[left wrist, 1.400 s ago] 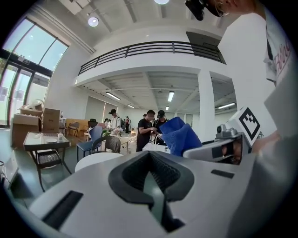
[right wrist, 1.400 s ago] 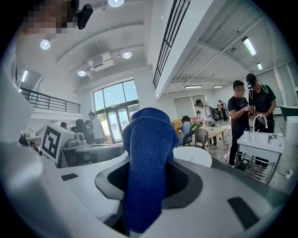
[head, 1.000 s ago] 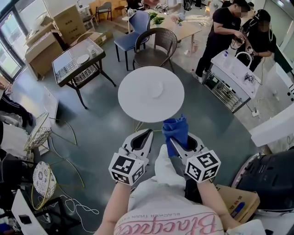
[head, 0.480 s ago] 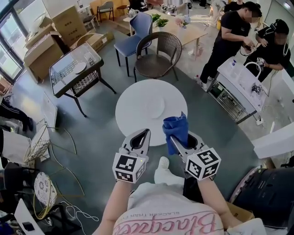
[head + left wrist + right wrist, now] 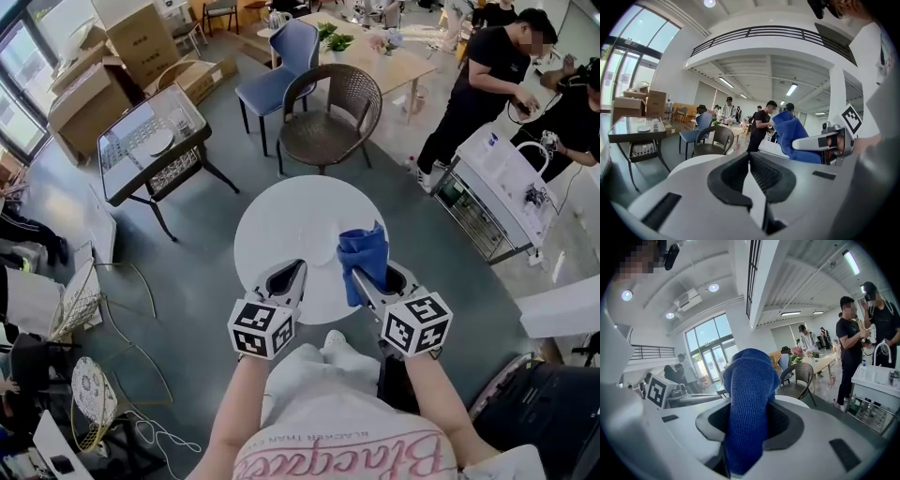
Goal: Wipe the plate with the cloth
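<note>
The right gripper (image 5: 367, 277) has its fingers clamped on the blue cloth (image 5: 364, 251), and the left gripper (image 5: 298, 270) has its fingers together and empty. The plate (image 5: 325, 254) sits mid-table (image 5: 272, 225), at centre frame just left of the cloth.

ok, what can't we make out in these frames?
Plate, head view: white on white table, outline faint, too small to judge clean or dirty.
Right gripper pads, right gripper view: covered by cloth.
Plate, gripper views: blocked by left gripper body, by cloth on right.
</note>
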{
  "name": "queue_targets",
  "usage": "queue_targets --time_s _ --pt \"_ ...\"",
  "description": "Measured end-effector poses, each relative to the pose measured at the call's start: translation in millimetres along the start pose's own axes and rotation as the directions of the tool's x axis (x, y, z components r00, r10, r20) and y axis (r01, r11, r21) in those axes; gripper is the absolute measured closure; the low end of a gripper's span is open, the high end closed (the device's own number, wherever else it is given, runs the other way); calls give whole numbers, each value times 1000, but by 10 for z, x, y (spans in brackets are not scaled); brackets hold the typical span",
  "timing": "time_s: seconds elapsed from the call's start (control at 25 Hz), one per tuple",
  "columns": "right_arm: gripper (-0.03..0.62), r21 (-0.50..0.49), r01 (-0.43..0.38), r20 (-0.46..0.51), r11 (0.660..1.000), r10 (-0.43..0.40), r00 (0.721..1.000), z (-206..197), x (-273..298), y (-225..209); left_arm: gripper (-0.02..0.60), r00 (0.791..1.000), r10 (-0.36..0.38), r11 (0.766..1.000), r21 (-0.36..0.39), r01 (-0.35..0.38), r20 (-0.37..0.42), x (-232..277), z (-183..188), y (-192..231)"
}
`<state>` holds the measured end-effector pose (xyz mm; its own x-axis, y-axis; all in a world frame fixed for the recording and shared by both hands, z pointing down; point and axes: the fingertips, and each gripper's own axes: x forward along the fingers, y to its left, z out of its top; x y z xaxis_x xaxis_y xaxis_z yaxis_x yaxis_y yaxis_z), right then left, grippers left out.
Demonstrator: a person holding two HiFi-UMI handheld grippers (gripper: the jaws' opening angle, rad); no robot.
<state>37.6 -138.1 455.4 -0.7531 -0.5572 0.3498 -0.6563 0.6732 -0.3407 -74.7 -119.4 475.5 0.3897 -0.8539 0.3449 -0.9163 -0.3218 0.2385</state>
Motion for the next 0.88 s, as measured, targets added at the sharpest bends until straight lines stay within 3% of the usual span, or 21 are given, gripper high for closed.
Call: queue_targets --time_s 0.12,0.28,0.68,0.88 --pt "425 19 7 -24 1000 -6 1000 -34 175 -52 553 998 -22 1000 -17 21 -59 149 -113 175" --pt "425 49 36 -60 998 -33 998 -90 398 -164 456 987 -61 997 -60 53 -147 395 -310 424" --pt "425 72 152 -161 986 -139 977 -460 1129 -542 456 929 -120 988 -133 78 -350 1070 -865 1069" --pt "425 118 190 -211 975 -163 964 -713 1339 -692 456 882 -149 980 -185 72 -448 1332 -1280 1212"
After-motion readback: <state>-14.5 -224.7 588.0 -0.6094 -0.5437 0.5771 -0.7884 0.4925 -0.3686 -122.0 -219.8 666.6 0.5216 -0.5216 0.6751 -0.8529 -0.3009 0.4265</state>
